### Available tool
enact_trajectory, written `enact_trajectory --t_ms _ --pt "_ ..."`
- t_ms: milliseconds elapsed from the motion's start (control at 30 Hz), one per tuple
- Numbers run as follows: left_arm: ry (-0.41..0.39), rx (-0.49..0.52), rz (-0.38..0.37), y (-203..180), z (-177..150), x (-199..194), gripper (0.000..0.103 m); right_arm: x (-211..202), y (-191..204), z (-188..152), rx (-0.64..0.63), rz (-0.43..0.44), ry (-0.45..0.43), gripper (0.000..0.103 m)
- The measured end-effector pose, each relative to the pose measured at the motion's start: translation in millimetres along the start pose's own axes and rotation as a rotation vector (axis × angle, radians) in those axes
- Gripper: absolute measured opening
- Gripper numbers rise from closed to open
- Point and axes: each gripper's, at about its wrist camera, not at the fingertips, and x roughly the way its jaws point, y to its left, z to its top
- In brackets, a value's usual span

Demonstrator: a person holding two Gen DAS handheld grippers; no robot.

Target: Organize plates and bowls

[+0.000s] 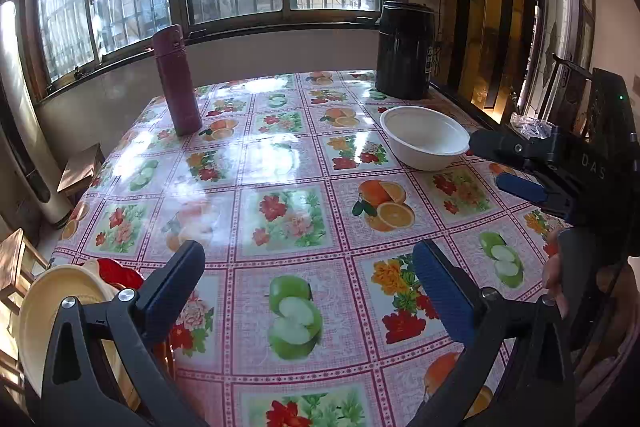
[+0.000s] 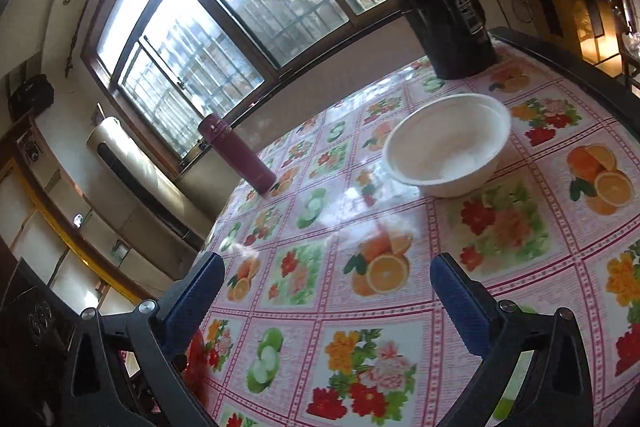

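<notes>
Right gripper (image 2: 326,301), jaws spread and empty, faces the white bowl (image 2: 446,145) at upper right, nearer it than the equally empty left gripper (image 1: 308,291).

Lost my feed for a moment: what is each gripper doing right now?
Left gripper: open, holding nothing.
Right gripper: open, holding nothing.

White bowl (image 1: 425,138), empty and upright, on the far right of the table. Cream plate (image 1: 60,311) tilted on edge at the near left corner, red dish (image 1: 120,273) behind it.
</notes>
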Motion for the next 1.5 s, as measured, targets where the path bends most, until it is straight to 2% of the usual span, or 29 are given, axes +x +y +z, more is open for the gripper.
enact_trajectory --t_ms 233,433,800,933,1067,1200,1300,1367,1500 --pt "-0.025 0.036 0.011 -41 27 29 0.103 -30 -75 37 0.106 -0.069 -0.082 0.103" --pt "-0.039 0.053 0.012 -61 48 48 0.103 -34 -105 65 0.170 -0.064 -0.126 0.103" --pt "-0.009 0.043 0.054 -75 68 97 0.103 15 -123 94 0.326 -0.041 -0.167 0.103" --pt "0.015 0.032 0.066 -79 70 116 0.103 32 -137 90 0.346 -0.047 -0.124 0.103" --pt "0.038 -0.012 0.059 -81 76 136 0.103 37 -147 86 0.356 -0.088 -0.123 0.103" --pt "0.064 -0.064 0.054 -81 84 157 0.103 42 -153 85 0.362 -0.082 -0.115 0.103" --pt "0.082 -0.139 0.049 -75 91 171 0.103 49 -159 82 0.385 -0.041 -0.101 0.103" --pt "0.082 -0.179 0.076 -72 96 178 0.103 52 -165 81 0.410 -0.019 -0.090 0.103" --pt "0.080 -0.275 0.097 -62 95 183 0.103 51 -169 80 0.442 0.024 -0.114 0.103"
